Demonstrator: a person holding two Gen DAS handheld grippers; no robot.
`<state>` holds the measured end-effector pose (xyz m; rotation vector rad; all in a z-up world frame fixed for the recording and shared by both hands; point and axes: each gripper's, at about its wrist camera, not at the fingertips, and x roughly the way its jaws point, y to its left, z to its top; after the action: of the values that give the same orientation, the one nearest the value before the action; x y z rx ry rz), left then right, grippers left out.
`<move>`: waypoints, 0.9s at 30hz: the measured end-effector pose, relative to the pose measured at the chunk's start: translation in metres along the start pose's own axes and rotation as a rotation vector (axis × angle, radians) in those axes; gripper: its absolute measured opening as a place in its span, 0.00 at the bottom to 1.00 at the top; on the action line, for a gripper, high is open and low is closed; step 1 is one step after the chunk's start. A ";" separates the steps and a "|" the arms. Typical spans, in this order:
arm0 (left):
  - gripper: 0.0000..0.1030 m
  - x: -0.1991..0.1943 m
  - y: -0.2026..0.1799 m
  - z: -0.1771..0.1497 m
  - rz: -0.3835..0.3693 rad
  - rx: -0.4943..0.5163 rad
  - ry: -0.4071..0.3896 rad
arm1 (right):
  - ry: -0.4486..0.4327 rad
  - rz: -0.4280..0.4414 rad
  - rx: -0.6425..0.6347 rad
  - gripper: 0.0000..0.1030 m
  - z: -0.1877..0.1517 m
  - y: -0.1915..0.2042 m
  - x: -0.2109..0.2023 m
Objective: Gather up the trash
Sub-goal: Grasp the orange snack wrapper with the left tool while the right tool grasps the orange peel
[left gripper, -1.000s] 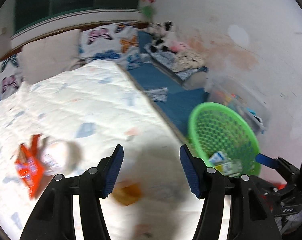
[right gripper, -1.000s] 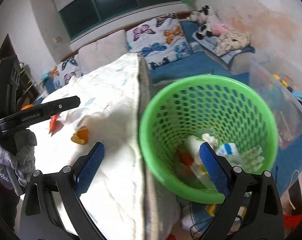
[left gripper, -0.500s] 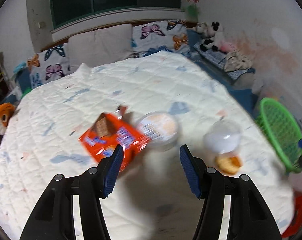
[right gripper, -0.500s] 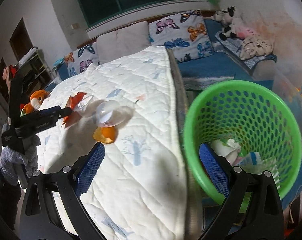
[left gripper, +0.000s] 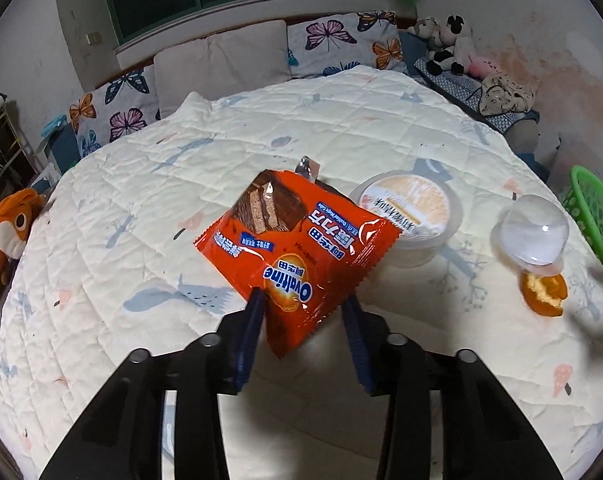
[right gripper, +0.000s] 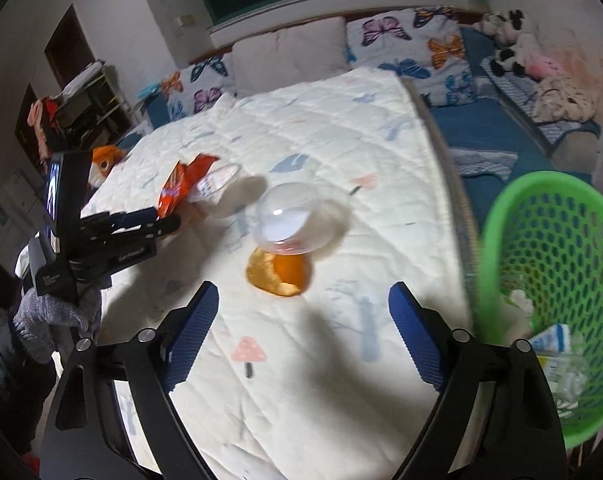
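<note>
The left gripper has just been closing on the near corner of the orange snack wrapper; its pads appear to pinch it, lifting that corner off the quilt. The right gripper, jaws wide and just narrowing, holds nothing. The orange peel lies at its twelve o'clock, the green basket at three, presumably near for quick drops.
</note>
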<state>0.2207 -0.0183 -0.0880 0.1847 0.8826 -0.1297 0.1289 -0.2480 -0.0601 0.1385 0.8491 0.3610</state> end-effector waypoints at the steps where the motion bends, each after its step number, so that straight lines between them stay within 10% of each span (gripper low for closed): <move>1: 0.35 0.000 0.002 -0.001 -0.002 -0.004 -0.001 | 0.007 0.003 -0.005 0.79 0.000 0.003 0.005; 5: 0.15 -0.001 0.007 -0.002 -0.025 -0.019 -0.006 | 0.043 0.014 -0.023 0.68 0.002 0.014 0.026; 27: 0.05 -0.059 0.025 0.000 -0.114 -0.110 -0.108 | 0.056 -0.040 -0.068 0.38 0.005 0.021 0.057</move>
<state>0.1885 0.0082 -0.0396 0.0243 0.7902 -0.1949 0.1624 -0.2078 -0.0919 0.0485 0.8921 0.3572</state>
